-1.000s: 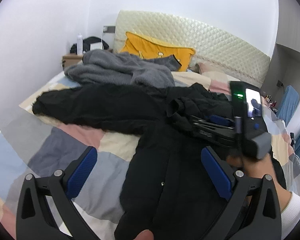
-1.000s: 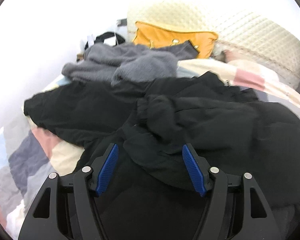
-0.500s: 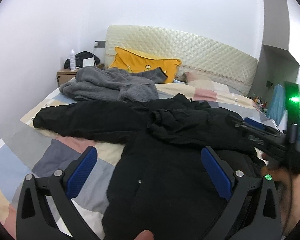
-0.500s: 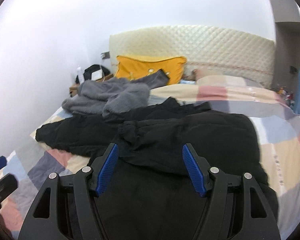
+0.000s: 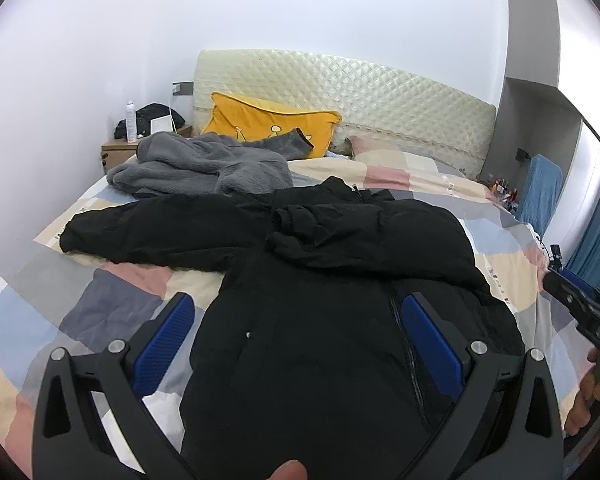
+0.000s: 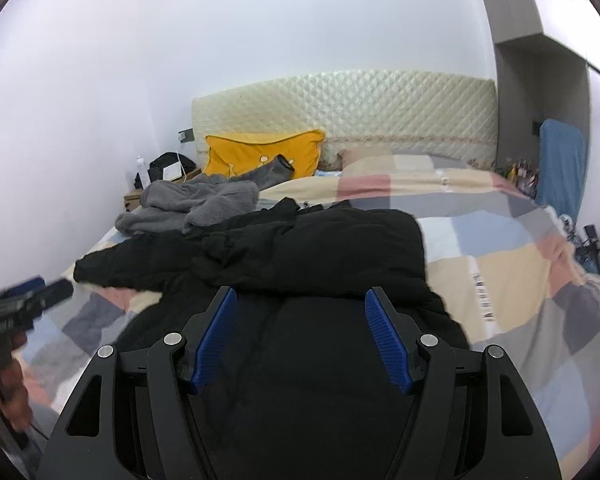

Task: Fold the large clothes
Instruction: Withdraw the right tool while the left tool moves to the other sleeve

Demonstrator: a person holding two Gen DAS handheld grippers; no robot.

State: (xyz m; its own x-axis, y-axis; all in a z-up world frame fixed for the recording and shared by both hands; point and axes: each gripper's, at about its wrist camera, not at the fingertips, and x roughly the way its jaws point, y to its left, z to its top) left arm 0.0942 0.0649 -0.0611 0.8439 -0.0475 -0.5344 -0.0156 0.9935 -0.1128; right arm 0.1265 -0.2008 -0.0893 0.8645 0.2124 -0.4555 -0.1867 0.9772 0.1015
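Observation:
A large black jacket (image 5: pixel 320 312) lies spread on the patchwork bedspread (image 5: pixel 112 304). One sleeve (image 5: pixel 152 232) stretches out to the left; the other is folded across the chest. My left gripper (image 5: pixel 296 320) hovers open above the jacket's lower body, nothing between its blue pads (image 5: pixel 162 340). The right gripper (image 6: pixel 300 320) also stands open over the jacket (image 6: pixel 320 260), holding nothing. Each gripper shows at the other view's edge: the right gripper (image 5: pixel 580 312) far right, the left gripper (image 6: pixel 24 304) far left, a hand beneath each.
A grey fleece garment (image 5: pixel 200 168) is heaped near the head of the bed, by a yellow pillow (image 5: pixel 268 124) and quilted headboard (image 5: pixel 380 100). A nightstand (image 5: pixel 120 148) with a bottle stands at the left wall. Blue fabric (image 5: pixel 540 188) hangs at the right.
Both grippers pulled back and up from the jacket; the right one moved away to the right. The folded sleeve now lies free across the chest. The jaws kept their width.

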